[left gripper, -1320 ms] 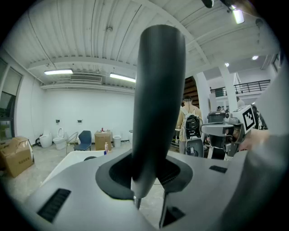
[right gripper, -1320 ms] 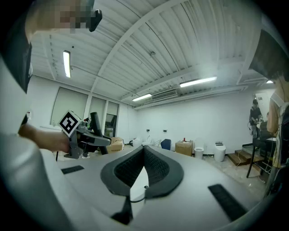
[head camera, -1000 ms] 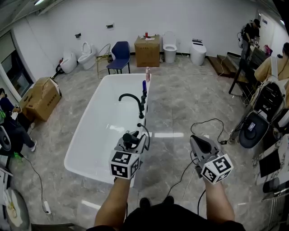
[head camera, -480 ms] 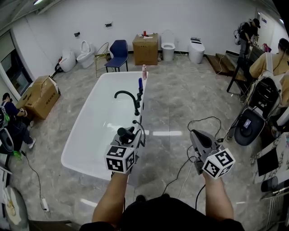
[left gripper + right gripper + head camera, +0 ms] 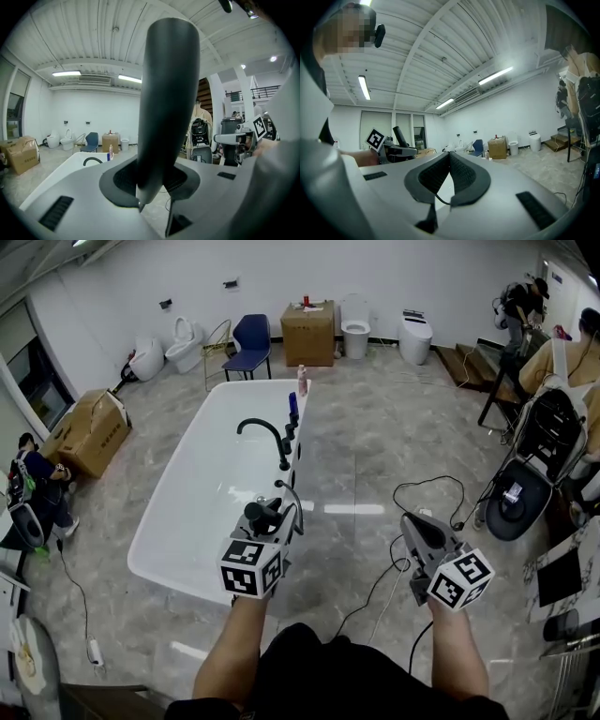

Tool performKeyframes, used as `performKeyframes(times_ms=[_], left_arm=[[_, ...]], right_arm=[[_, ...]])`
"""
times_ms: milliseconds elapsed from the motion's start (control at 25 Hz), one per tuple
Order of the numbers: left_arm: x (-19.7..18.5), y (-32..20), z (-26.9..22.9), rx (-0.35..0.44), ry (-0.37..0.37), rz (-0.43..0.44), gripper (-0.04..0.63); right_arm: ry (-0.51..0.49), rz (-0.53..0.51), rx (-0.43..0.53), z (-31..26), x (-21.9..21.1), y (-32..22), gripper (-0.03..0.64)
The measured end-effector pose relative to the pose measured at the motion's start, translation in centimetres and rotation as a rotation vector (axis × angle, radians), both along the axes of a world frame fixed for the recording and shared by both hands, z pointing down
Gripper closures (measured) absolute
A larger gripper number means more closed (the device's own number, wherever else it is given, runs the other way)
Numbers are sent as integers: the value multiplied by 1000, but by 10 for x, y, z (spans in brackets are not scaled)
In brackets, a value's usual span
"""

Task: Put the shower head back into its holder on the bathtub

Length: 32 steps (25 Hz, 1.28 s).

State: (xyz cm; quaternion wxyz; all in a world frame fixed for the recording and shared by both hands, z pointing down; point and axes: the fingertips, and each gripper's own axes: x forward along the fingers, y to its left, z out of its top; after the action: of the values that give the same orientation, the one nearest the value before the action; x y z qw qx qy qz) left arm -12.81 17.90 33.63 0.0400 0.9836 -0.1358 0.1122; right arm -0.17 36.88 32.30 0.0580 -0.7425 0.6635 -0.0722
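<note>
Faucet [image 5: 272,433], bottles [image 5: 293,407] on tub rim [image 5: 161,510]

Grey floor [image 5: 375,456] bears a bathtub [image 5: 155,545], cardboard box [image 5: 89,432], chair [image 5: 248,338], probably a toilet [image 5: 354,332].

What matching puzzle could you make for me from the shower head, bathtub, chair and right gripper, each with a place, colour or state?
Things:
1. shower head
2. bathtub
3. chair
4. right gripper

Descriptions:
A. blue, near the far wall
B. jaws together, nothing between them
C. white, standing on the floor
D. clamped in the jaws of the left gripper

Pairs: 1-D, 2-C, 3-A, 4-B
</note>
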Motion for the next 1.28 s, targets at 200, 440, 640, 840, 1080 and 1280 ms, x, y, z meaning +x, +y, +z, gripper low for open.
performKeyframes(times_ms=[200, 440, 640, 840, 1080, 1280], left_arm=[[4, -3, 3, -2, -16, -11, 469], [18, -20, 4, -33, 2, -12, 469], [49, -51, 6, -39, 20, -8, 469], [84, -95, 14, -66, 18, 2, 469], [109, -151, 20, -103, 10, -11, 471], [119, -188, 29, -100, -6, -11, 471]], right_arm=[[-30, -36, -22, 11, 1, -10, 600], [-45, -61, -53, 23, 12, -33, 600], [-50, -72, -79, 32, 38, -63, 600], [-76, -60, -100, 38, 79, -111, 600], [-79, -108, -125, 45, 101, -180, 600], [-87, -128, -146, 56, 113, -229, 600]])
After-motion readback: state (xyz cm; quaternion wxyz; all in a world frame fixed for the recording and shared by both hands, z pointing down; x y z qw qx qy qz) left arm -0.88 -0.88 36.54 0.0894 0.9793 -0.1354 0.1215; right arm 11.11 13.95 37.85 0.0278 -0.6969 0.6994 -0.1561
